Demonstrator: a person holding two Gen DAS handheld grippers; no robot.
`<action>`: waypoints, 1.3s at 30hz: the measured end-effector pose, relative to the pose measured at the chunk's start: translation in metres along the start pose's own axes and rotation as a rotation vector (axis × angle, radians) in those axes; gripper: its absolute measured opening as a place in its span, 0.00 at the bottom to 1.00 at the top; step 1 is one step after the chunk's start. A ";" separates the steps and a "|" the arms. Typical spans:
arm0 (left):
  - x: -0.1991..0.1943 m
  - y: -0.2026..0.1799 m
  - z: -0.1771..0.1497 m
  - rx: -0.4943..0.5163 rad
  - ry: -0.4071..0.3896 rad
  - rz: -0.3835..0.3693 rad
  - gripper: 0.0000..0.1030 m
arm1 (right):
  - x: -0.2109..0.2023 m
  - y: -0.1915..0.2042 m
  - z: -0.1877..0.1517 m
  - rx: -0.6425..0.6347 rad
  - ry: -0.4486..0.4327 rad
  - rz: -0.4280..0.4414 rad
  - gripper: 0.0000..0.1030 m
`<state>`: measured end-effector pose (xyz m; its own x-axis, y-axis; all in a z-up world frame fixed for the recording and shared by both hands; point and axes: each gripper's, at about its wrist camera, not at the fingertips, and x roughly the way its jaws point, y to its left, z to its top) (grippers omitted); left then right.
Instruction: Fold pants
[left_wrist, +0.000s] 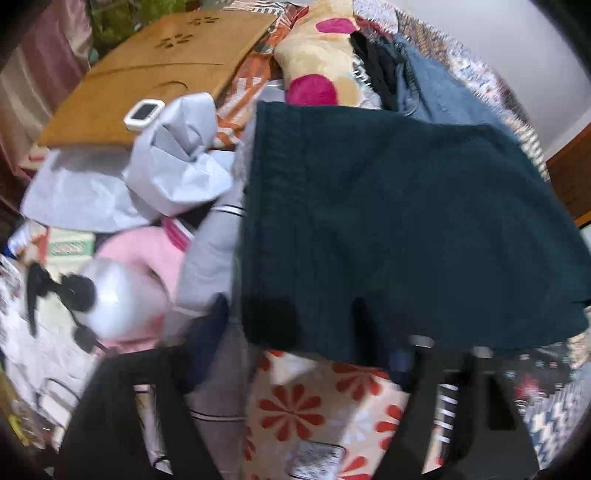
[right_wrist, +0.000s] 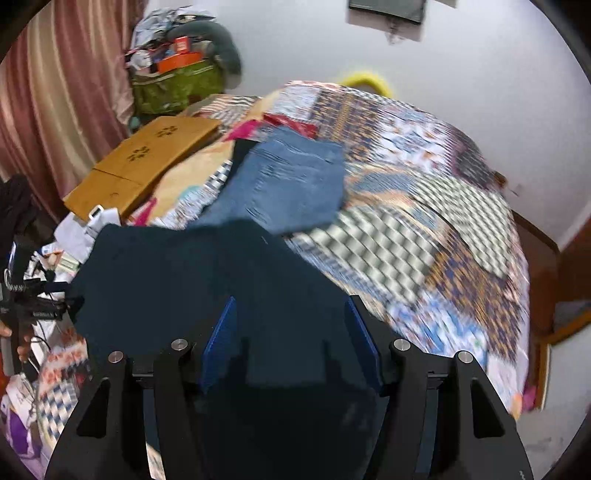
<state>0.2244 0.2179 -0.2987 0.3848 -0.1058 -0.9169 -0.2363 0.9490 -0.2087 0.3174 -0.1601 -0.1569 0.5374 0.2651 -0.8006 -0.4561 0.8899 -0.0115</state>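
The dark teal pants (left_wrist: 388, 221) lie folded into a rough square on the patterned bedspread; they also fill the lower middle of the right wrist view (right_wrist: 207, 280). My left gripper (left_wrist: 317, 354) is at their near edge with its fingers spread wide apart; the cloth edge hangs between them. My right gripper (right_wrist: 291, 328) has its blue pads (right_wrist: 221, 332) apart, and the pants' near edge lies between them, untouched by either pad. Folded blue jeans (right_wrist: 291, 184) lie beyond the teal pants.
A wooden board (left_wrist: 147, 74) with a small white device (left_wrist: 144, 112) lies at the left. Grey cloth (left_wrist: 177, 162), a pink item (left_wrist: 147, 254) and a floral pillow (left_wrist: 321, 59) crowd the left. The patchwork bedspread (right_wrist: 424, 221) stretches right. A curtain (right_wrist: 55, 110) hangs at left.
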 end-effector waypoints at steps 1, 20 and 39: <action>-0.007 -0.001 -0.001 -0.010 -0.039 0.048 0.35 | -0.004 -0.004 -0.006 0.009 0.002 -0.011 0.55; -0.051 -0.016 0.010 0.061 -0.154 0.214 0.69 | -0.082 -0.101 -0.125 0.356 -0.015 -0.211 0.55; -0.033 -0.214 0.056 0.253 -0.145 0.123 0.75 | -0.132 -0.303 -0.254 0.766 0.008 -0.416 0.55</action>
<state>0.3120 0.0351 -0.2046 0.4943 0.0409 -0.8683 -0.0663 0.9978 0.0093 0.2048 -0.5586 -0.2001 0.5476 -0.1371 -0.8254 0.3804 0.9195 0.0997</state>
